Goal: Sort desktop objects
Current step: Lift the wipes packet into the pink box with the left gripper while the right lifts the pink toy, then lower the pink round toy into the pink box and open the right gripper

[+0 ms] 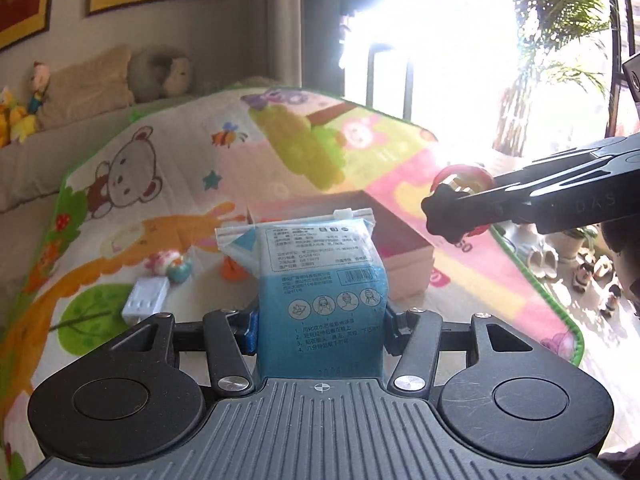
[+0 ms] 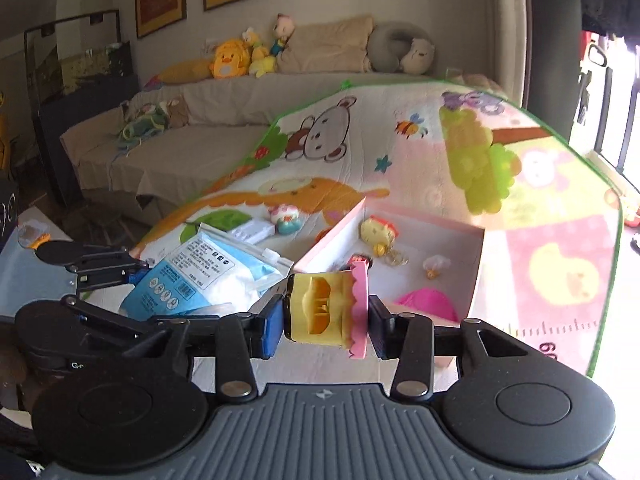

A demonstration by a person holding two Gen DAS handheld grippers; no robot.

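We carry two finds toward the pink box (image 2: 476, 264)
Left gripper (image 1: 320, 326) clamps the blue packet (image 1: 320, 280), right gripper (image 2: 326, 320) clamps the yellow toy (image 2: 320, 310), both lifted for boxing

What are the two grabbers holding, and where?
Left gripper squeezes the blue packet's lower sides. Right gripper pinches the yellow toy by its two ends.

Cartoon play mat (image 2: 400, 168), pink box (image 2: 476, 272), white adapter (image 1: 146, 298), small toys (image 2: 285, 218)
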